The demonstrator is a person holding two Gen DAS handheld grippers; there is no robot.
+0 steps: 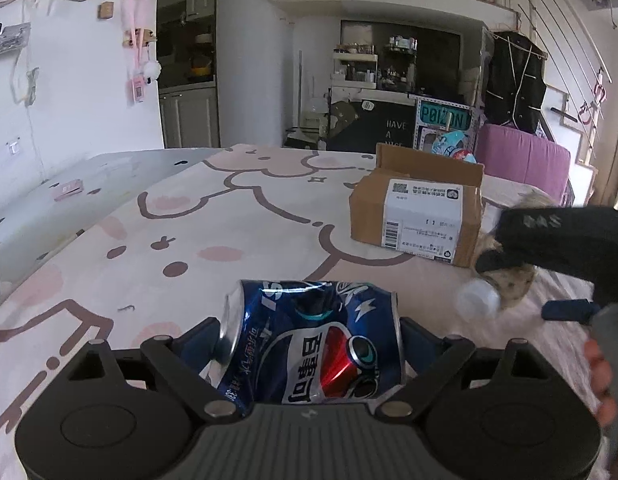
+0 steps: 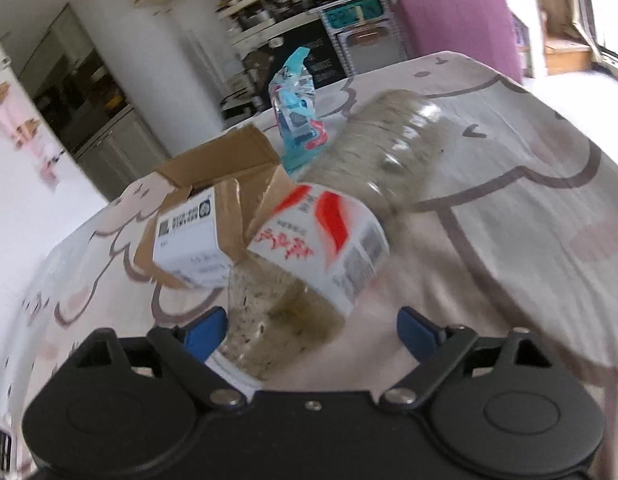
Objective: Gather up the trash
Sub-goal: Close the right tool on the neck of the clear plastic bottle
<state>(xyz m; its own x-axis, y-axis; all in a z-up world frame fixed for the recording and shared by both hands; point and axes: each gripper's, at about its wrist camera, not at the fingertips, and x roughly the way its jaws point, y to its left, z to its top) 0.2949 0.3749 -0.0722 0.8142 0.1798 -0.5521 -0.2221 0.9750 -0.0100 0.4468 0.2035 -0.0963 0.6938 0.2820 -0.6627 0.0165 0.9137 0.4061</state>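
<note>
Blue aluminium fills the left wrist view: a crushed cola can (image 1: 309,344) lies on its side on the printed cloth (image 1: 229,220) that covers the surface, on the open middle part, well apart from the far edge. The left gripper (image 1: 311,328) stands around it with the jaws very wide, and the can fills nearly the whole gap, one end at each finger. Whether the pads already press on it, I cannot tell.

The right gripper (image 2: 309,328) is open around the cap end of a dirty plastic bottle (image 2: 321,232) with a red and white label. The bottle lies on the cloth just beside a cardboard box (image 2: 197,216), which sits toward the far edge of the surface. One blue finger (image 2: 205,332) is at the neck of the bottle, while the other finger (image 2: 417,334) is clearly apart from it, so nothing is held there. A light blue wrapper (image 2: 297,112) stands behind the box, closer to the far edge.

I judge that the step in hand is the first picking: both pieces of trash are framed but not yet lifted. The next move calls for closing each gripper until its thing is firm. The bottle is round and off centre, so the right gripper should shift toward it first, or the bottle may roll away. After that, both things must be lifted and carried to the open box, which is probably the place for the trash.
</note>
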